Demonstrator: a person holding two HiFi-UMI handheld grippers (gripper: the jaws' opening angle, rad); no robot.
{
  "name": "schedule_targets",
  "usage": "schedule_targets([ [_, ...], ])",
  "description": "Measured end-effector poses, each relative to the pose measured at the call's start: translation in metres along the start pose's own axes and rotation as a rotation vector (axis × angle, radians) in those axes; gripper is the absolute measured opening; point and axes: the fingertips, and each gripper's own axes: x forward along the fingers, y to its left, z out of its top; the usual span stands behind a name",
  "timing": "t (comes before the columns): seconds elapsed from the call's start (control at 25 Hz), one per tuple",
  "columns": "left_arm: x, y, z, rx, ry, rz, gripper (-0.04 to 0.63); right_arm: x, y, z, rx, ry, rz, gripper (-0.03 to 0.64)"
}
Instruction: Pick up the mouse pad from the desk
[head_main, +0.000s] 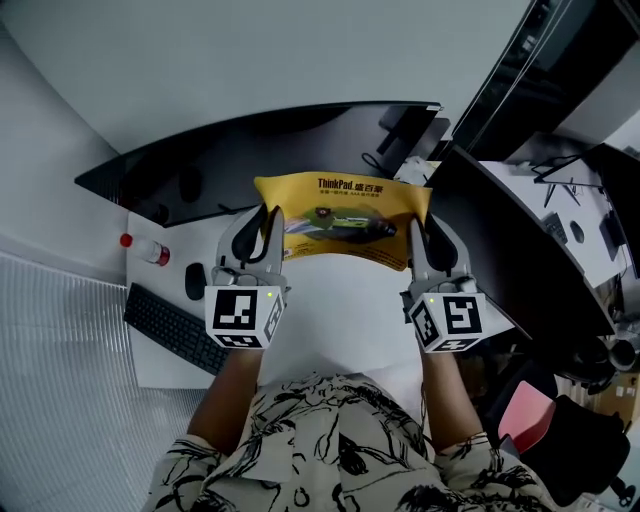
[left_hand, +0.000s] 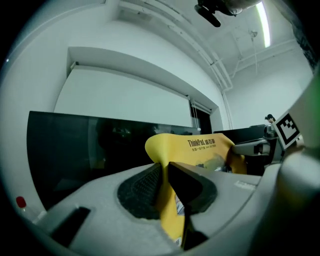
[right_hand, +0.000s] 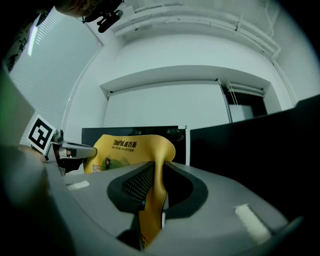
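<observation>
**Head view.** The yellow mouse pad (head_main: 345, 220) hangs in the air above the white counter (head_main: 340, 320), stretched between the two tools. Its printed face is turned toward the camera and it sags a little in the middle. The left tongs (head_main: 262, 222) pinch its left edge and the right tongs (head_main: 428, 235) pinch its right edge. A black keyboard (head_main: 172, 327), a dark mouse (head_main: 195, 281) and a small red-capped bottle (head_main: 147, 249) lie on the counter to the left. A dark monitor (head_main: 250, 150) stands behind the pad, and a second monitor (head_main: 510, 250) stands at the right.

**Left gripper view.** The left tongs (left_hand: 165, 172) are clenched on the mouse pad (left_hand: 200, 150). The yellow sheet runs straight through the narrow slit between the textured pads and curves away to the right. At its far end it meets the right tongs (left_hand: 255, 147). The monitor (left_hand: 90, 145) fills the background.

**Right gripper view.** The right tongs (right_hand: 157, 172) are likewise clamped on the mouse pad (right_hand: 125, 150), whose edge is squeezed between the pads and sticks out below them. The pad bows off to the left, where the left tongs (right_hand: 72, 150) hold its other side. The second monitor (right_hand: 255, 145) stands dark at the right.
</observation>
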Motion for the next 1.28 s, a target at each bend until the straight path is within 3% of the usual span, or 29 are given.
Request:
schedule_targets([
  [0.56,-0.023,-0.017,0.084,0.067,-0.152,-0.011,0.063,-0.029,0.000,0.081,-0.055,-0.132,0.044,0.074],
  [0.88,-0.027,-0.017,0.088,0.080,-0.202,-0.016,0.063,-0.033,0.005,0.089,-0.102,-0.174,0.061,0.074],
  [1.28,-0.027,-0.017,0.090,0.084,-0.203,-0.041,0.063,-0.035,0.006,0.092,-0.118,-0.177,0.054,0.074],
])
